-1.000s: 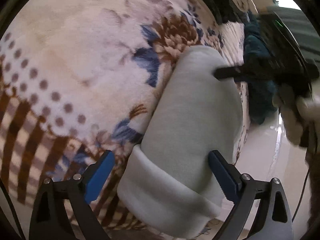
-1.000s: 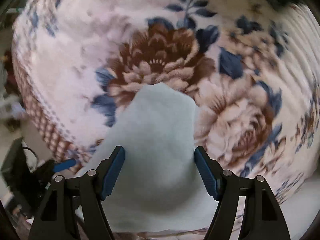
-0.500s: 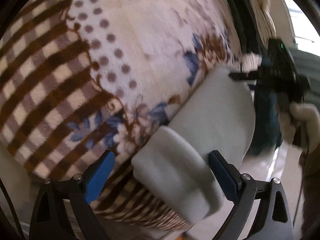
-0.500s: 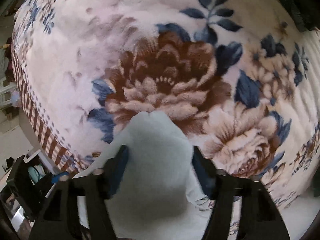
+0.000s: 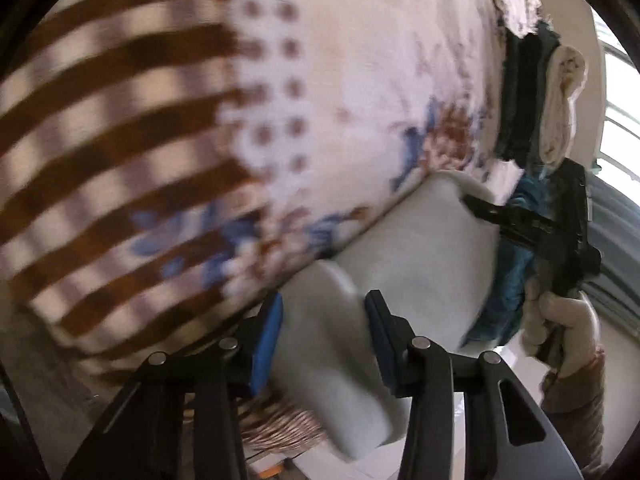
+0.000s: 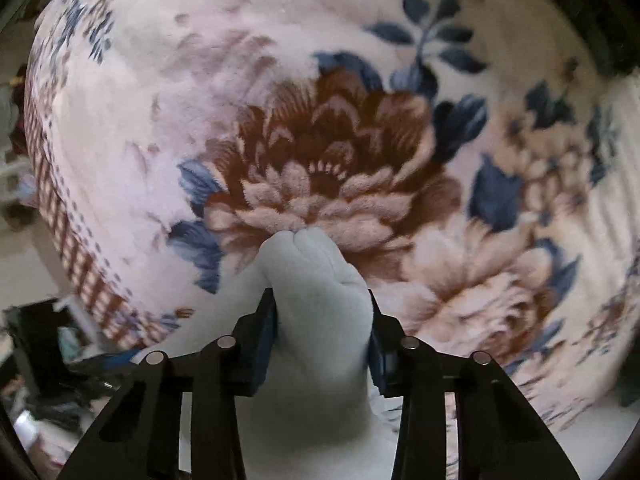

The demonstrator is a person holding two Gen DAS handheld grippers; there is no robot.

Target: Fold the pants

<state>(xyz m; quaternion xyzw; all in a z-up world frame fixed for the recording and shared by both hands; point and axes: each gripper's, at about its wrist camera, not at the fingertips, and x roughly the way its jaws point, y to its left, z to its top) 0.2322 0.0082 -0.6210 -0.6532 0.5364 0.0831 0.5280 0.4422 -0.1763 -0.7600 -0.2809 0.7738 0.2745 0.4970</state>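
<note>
The pale grey pants lie folded into a thick band at the edge of a plush floral blanket, running from the lower middle of the left wrist view up toward the right. The left gripper has just been closing, and its blue pads now press on both sides of the near end of the band, which bulges between them at the bottom centre of the frame. At the far end of the band, right of centre, the right gripper shows as a blurred black shape with its tip on the fabric, held by a light-gloved hand at the right edge. Above it, in the upper right, stand a dark folded cloth and a cream one, and a teal fabric hangs behind the pants.

In the right wrist view the right gripper has also just been closing; its jaws clamp a bunched, creased fold of the pants at lower centre. The bunch rises in front of a large brown flower on the blanket, which fills most of the frame.
</note>
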